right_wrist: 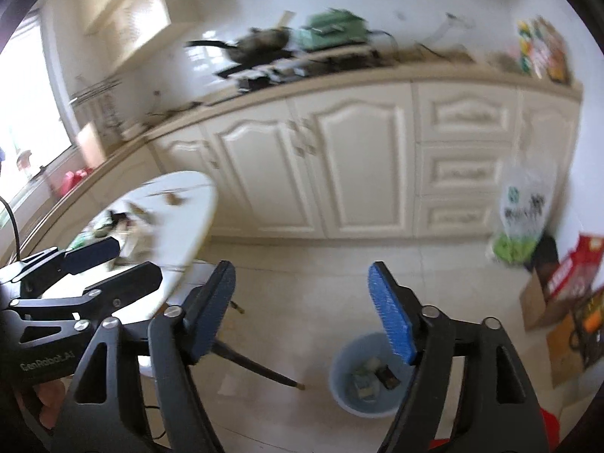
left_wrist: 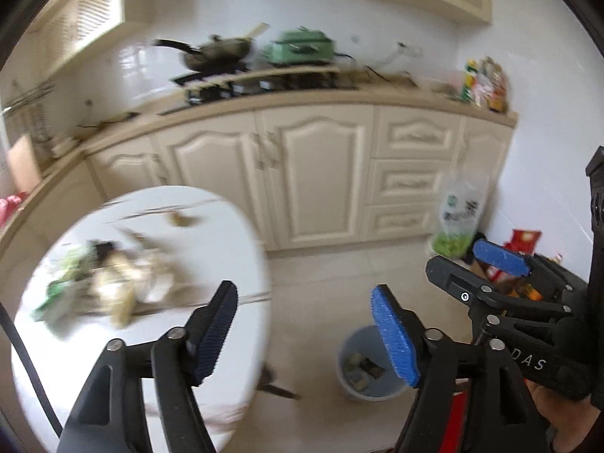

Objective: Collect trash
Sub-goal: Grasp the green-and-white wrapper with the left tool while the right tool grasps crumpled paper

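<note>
A round white table (left_wrist: 222, 238) (right_wrist: 196, 196) carries a blurred pile of trash (left_wrist: 120, 283) (right_wrist: 128, 230): wrappers, paper and scraps. On the tiled floor to its right stands a blue-grey bin (left_wrist: 345, 362) (right_wrist: 339, 373) with a few pieces of trash (left_wrist: 362, 372) (right_wrist: 372, 377) inside. My left gripper (left_wrist: 304, 298) (right_wrist: 124, 262) hangs open and empty above the table's right edge. To its right, my right gripper (right_wrist: 302, 275) (left_wrist: 472, 260) is open and empty over the floor, up from the bin. A hand shows under each gripper.
Cream cabinets (left_wrist: 317, 173) and a counter with a wok (left_wrist: 219, 53) and a green appliance (left_wrist: 302, 47) run along the back. A plastic bag (right_wrist: 521, 211) and cardboard boxes (right_wrist: 558, 294) stand at the right wall. A dark table leg (right_wrist: 260, 366) slants across the floor.
</note>
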Demonstrator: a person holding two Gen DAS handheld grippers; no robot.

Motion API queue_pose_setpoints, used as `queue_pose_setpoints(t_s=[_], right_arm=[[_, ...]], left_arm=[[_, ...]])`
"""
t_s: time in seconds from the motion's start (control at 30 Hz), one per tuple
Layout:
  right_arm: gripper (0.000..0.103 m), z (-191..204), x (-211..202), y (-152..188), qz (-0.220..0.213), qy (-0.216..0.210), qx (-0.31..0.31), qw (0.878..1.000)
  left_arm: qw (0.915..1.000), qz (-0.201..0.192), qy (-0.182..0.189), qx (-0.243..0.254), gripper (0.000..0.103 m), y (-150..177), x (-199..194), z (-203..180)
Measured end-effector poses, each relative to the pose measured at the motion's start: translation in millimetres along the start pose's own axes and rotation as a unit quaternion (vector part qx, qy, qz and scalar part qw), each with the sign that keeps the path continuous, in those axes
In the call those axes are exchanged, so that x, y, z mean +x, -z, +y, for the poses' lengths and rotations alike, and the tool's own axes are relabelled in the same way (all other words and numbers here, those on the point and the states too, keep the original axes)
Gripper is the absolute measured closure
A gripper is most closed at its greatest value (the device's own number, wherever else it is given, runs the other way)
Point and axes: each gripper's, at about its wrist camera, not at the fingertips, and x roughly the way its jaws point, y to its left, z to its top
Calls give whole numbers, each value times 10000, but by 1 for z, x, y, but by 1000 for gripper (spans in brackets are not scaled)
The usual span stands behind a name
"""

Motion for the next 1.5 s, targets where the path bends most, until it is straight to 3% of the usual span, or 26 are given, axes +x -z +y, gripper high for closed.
queue_pose_setpoints(t_s=[0.2, 0.33, 0.53, 0.8, 1.1, 1.17, 1.27, 1.3, 1.5], right_arm=[[23, 99, 17, -12, 150, -474, -679, 9965], [22, 156, 51, -13, 441, -693, -1088, 9907], [20, 203, 117, -2, 1052, -578, -1638, 9792], [20, 219, 182, -6, 1494, -382, -2082, 9659], [21, 227, 220, -19, 1598, -635, -2196, 9603], [27, 227, 225, -20, 1626, -729, -2183, 9595], [52, 226, 231, -20, 1689, -891, -2190, 9569], [64, 224, 231, -20, 1685, -904, -2200, 9566], [67, 220, 222, -19, 1627, -1185, -2090, 9570]], left_arm=[[9965, -279, -689, -385, 24, 38, -81, 73], [9908, -220, -1100, -754, 21, 63, -121, 132], [9803, 74, -1587, -1174, 21, 85, -136, 198], [9743, 485, -1861, -1171, 21, 82, -105, 248], [9761, 927, -1419, -1363, 21, 58, -34, 326], [9766, 997, -1391, -1303, 21, 53, -20, 334], [9767, 1079, -1399, -1219, 21, 47, -1, 343], [9773, 1086, -1375, -1192, 21, 44, 5, 345], [9749, 1175, -1601, -1006, 25, 33, 47, 352]])
